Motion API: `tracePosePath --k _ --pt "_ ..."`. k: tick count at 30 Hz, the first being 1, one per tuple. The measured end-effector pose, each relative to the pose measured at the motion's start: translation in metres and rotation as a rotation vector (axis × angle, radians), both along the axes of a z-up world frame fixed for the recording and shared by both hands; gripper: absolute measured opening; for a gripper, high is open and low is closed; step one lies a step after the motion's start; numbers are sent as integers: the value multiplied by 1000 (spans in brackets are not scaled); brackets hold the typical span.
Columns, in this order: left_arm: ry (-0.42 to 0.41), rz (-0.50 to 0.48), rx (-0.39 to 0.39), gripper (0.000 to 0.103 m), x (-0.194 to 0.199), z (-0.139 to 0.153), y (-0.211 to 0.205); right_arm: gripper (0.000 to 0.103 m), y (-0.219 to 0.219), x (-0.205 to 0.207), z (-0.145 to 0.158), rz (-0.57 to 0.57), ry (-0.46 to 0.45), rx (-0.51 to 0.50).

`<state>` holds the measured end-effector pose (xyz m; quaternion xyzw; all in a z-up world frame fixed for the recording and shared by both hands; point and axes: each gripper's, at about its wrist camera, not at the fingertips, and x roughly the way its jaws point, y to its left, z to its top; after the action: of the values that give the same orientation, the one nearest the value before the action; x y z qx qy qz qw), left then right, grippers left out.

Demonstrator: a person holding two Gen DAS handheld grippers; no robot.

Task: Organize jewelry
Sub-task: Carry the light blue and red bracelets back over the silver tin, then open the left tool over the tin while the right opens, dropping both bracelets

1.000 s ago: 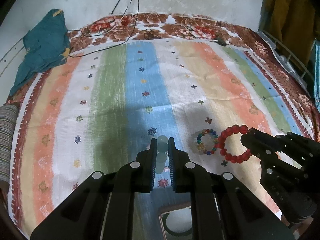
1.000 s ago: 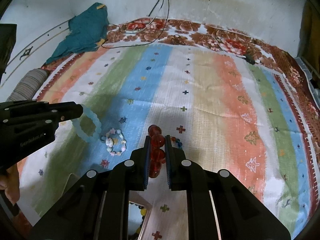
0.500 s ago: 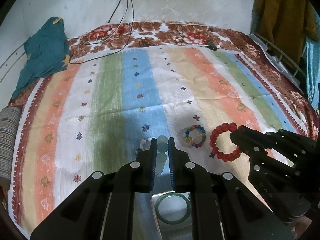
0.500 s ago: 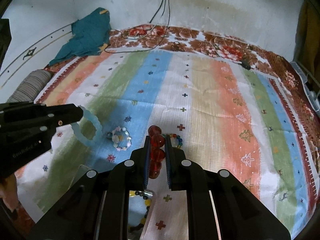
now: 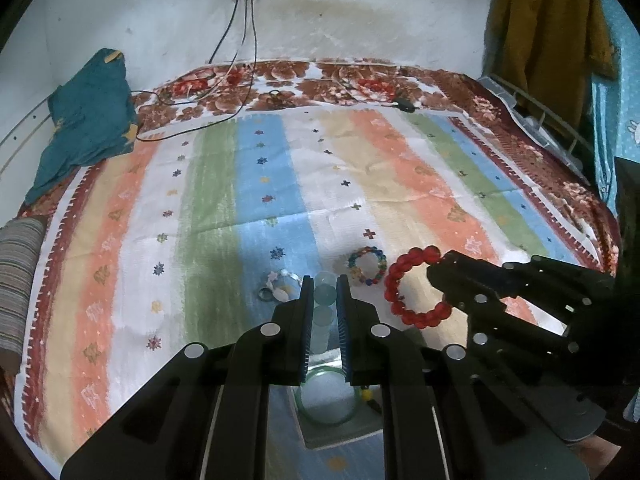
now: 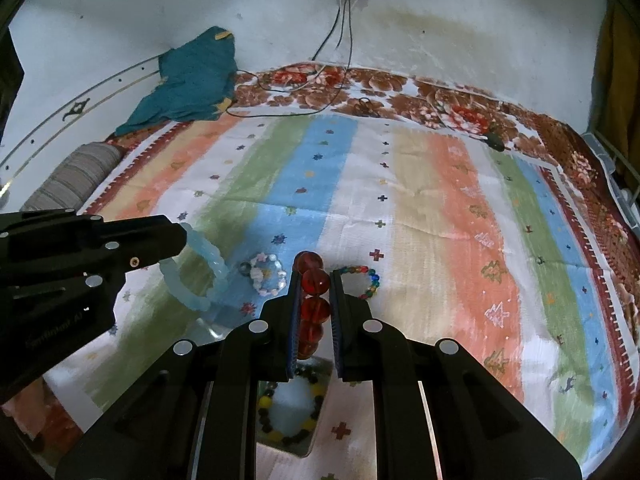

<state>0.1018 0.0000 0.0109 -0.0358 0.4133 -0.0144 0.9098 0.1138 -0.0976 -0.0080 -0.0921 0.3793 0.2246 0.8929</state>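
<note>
My left gripper (image 5: 324, 286) is shut on a pale blue bead bracelet (image 5: 325, 304), which also shows hanging from it in the right wrist view (image 6: 208, 276). My right gripper (image 6: 314, 276) is shut on a red bead bracelet (image 6: 314, 300), seen as a ring in the left wrist view (image 5: 412, 288). Both are held above the striped bedspread. A multicolour bead bracelet (image 5: 367, 265) and a white pastel bracelet (image 6: 269, 274) with a small dark ring (image 5: 264, 293) lie on the cloth. A clear box (image 5: 340, 432) below holds a green bangle (image 5: 326, 398) and a black-and-yellow bead bracelet (image 6: 288, 412).
A teal cloth (image 5: 84, 120) lies at the back left, with cables (image 5: 240, 60) running to a wall power strip. A striped pillow (image 5: 16, 272) is at the left edge. A metal rack (image 5: 536, 120) stands at the right.
Both grippers have risen and pulled back with their bracelets. The box with the green bangle and the beaded bracelet has come into view beneath them.
</note>
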Motion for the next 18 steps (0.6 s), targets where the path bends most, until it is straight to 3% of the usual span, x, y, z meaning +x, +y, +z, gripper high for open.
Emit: tracePosePath --k 18 --pt "14 11 -22 11 -30 -6 -8 14 -7 -31 -9 23 42 17"
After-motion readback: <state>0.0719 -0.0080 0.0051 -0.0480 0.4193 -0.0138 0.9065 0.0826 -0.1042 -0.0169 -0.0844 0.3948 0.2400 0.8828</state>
